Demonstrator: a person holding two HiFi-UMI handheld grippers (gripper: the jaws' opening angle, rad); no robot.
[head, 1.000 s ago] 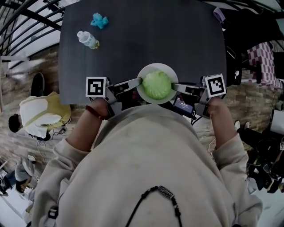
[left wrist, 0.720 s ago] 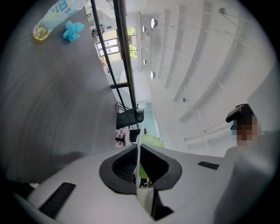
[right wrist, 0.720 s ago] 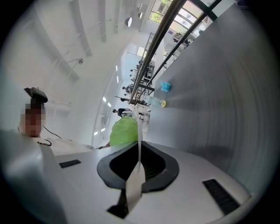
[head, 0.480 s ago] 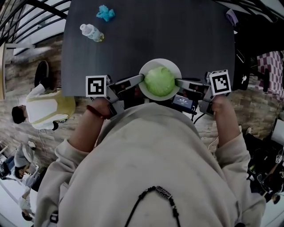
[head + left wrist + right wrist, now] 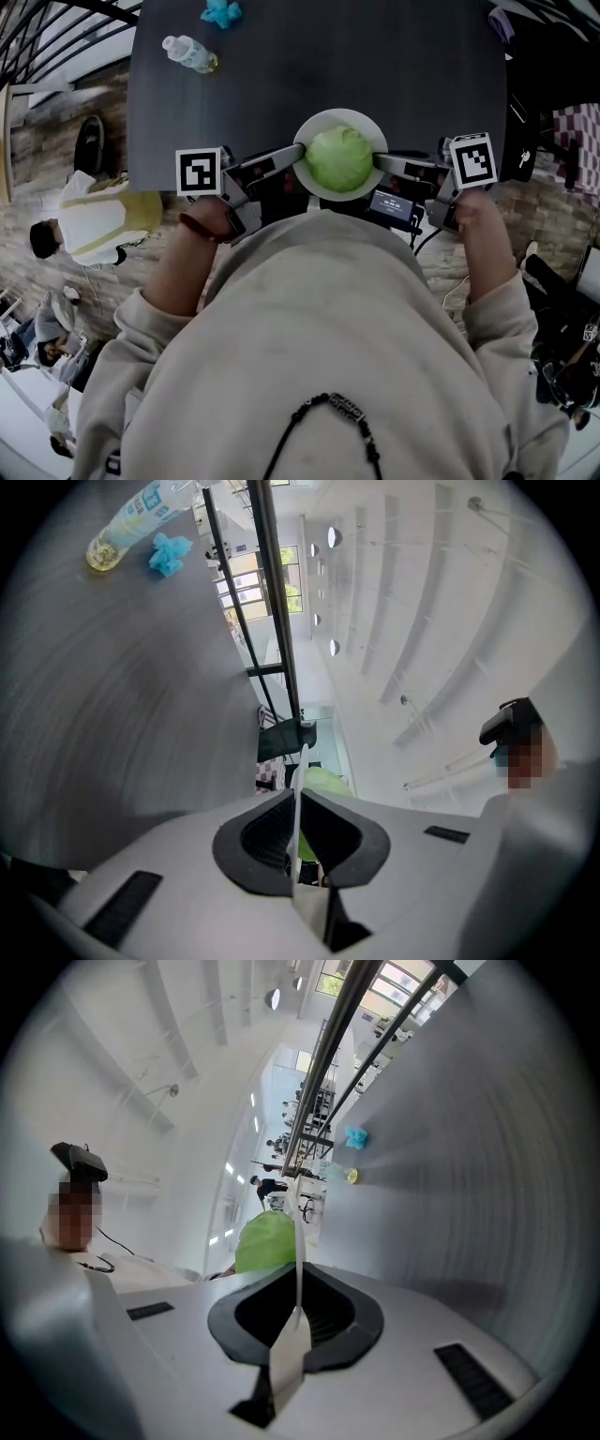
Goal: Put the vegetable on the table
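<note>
Head view first: a pale green cabbage (image 5: 339, 159) sits in the middle of a white plate (image 5: 311, 129), and the plate hangs right over the near edge of the dark table (image 5: 394, 66), close against the person's chest. Part of the plate is over the tabletop and part is off it; I can't tell whether its base touches the surface.

The left gripper (image 5: 298, 156) comes in from the plate's left side and the right gripper (image 5: 379, 161) from its right, pointing at each other across the cabbage. In the left gripper view the jaws are clamped together on the thin white rim, seen edge-on between the dark pads, with the green head just beyond. The right gripper view shows the same: jaws pinched tight on the rim, cabbage bulging past it.

The cabbage itself is a near-round ball, so it has no clear long axis. From above it looks about as wide as it is deep, and I can't make out which way its stalk end faces. It touches neither gripper and rides on the plate alone.

Far across the table, near the left corner, a clear bottle (image 5: 189, 54) lies on its side with a small blue wad (image 5: 221, 11) just beyond it
</note>
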